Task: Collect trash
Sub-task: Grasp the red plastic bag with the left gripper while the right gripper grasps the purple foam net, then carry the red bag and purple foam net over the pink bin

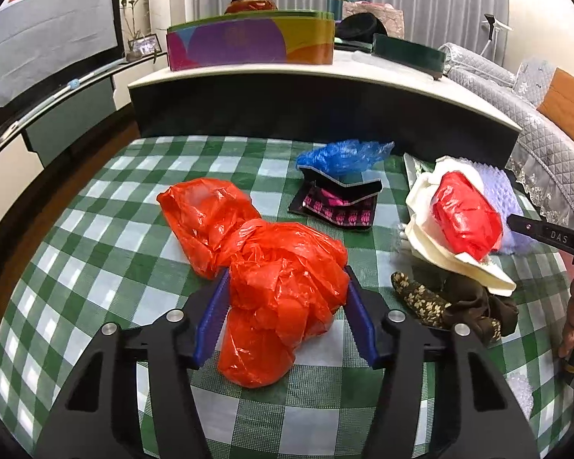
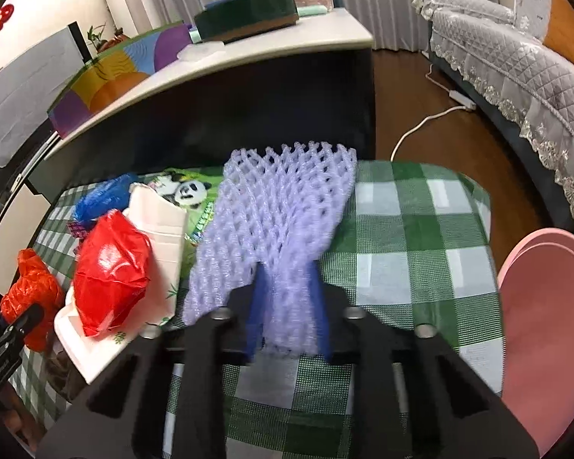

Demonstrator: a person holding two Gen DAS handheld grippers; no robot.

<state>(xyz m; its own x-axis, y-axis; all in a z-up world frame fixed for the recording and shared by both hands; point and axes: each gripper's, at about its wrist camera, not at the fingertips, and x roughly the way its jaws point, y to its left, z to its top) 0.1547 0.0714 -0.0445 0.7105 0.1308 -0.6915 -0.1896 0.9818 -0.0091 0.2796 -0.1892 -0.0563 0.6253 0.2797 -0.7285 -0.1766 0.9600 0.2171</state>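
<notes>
An orange plastic bag (image 1: 264, 267) lies crumpled on the green checked cloth (image 1: 107, 267). My left gripper (image 1: 285, 287) has its blue pads on either side of the bag's bunched middle and is shut on it. My right gripper (image 2: 287, 290) is shut on a lilac foam net (image 2: 283, 206) and holds it above the cloth (image 2: 401, 229). A red bag (image 2: 111, 271) sits on a white paper box (image 2: 160, 229) to the left of the net; both also show in the left wrist view (image 1: 465, 216). A blue plastic bag (image 1: 344, 155) and a black and pink wrapper (image 1: 336, 199) lie further back.
A brown patterned cloth (image 1: 451, 306) lies at the right front. A dark raised shelf (image 1: 325, 111) with a colourful box (image 1: 248, 42) backs the table. A pink bin (image 2: 547, 329) stands at the right edge. A grey sofa (image 2: 516, 65) is beyond.
</notes>
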